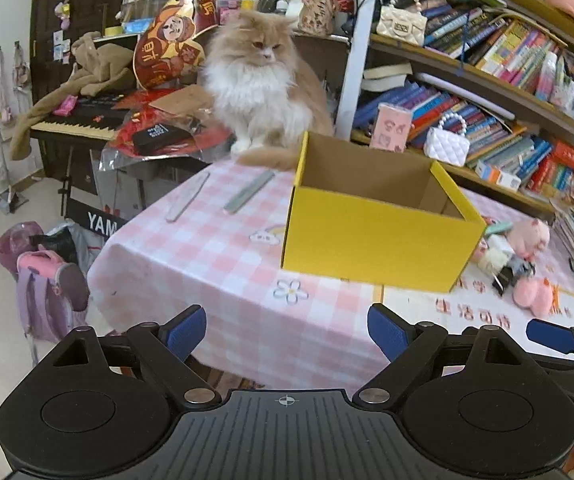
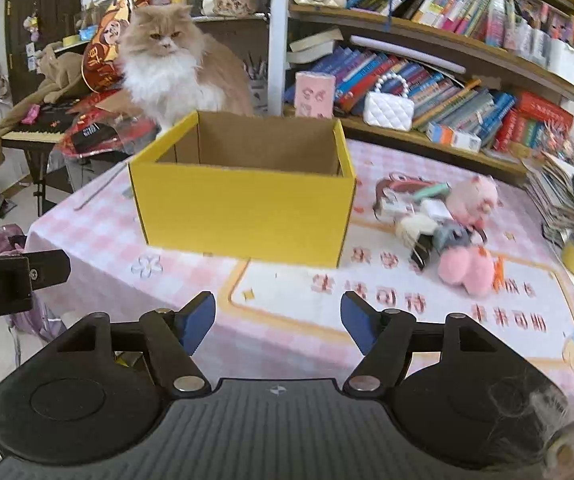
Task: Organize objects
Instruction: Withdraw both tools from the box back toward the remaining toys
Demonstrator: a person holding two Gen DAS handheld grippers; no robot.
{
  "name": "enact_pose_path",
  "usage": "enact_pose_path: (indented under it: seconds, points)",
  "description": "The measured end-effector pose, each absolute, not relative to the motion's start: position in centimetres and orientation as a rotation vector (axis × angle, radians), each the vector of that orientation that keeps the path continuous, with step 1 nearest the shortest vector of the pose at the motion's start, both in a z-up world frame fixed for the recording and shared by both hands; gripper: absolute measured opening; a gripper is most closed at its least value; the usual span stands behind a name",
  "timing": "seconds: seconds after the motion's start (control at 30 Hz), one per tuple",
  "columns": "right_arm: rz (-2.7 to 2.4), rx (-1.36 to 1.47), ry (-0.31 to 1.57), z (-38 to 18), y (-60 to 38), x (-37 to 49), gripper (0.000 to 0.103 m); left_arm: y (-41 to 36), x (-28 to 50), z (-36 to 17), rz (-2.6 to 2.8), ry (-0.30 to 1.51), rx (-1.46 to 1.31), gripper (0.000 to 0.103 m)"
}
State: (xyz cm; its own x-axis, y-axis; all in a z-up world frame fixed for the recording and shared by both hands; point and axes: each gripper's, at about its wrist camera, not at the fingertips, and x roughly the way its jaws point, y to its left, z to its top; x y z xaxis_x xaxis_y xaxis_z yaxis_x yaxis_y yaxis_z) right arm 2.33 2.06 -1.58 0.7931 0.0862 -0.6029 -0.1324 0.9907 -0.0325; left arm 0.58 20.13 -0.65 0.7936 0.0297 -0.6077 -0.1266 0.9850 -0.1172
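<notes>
1. Yellow cardboard makes up the box (image 1: 379,236), and in the left wrist view it sits on the pink checked table (image 1: 191,264). The left gripper (image 1: 287,332) hangs in front of the box with its 2 blue fingers (image 1: 185,334) spread apart and nothing between them. The pile of small toys (image 1: 523,256) lies to the right of the box, so it is far off to the side of this gripper. 2 flat sticks (image 1: 247,192) lie to the left of the box, near the cat (image 1: 265,92).

2. Pink fluff shows best in the right wrist view. The pink plush toy (image 2: 467,270) is at the front of the pile, to the right of the box (image 2: 243,216) and not touching it. The right gripper (image 2: 278,322) is spread wide too, and it holds nothing. I think the right gripper is the nearer 1 to the toys. It would need to go forward and to the right. The box looks empty from here.
</notes>
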Motion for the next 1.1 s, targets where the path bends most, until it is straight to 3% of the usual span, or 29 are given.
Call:
enact_pose_path:
  seconds: [0.63, 1.1]
  points:
    - [-0.077, 0.041, 0.71, -2.6, -1.1, -2.6, 0.073, 16.5, -1.1, -1.6, -0.093, 0.708, -0.016, 0.09]
    - [-0.252, 0.073, 0.739, -3.3, -7.8, -2.9, 0.074, 8.8, 2.0, -2.6, -0.259, 0.75, 0.028, 0.091]
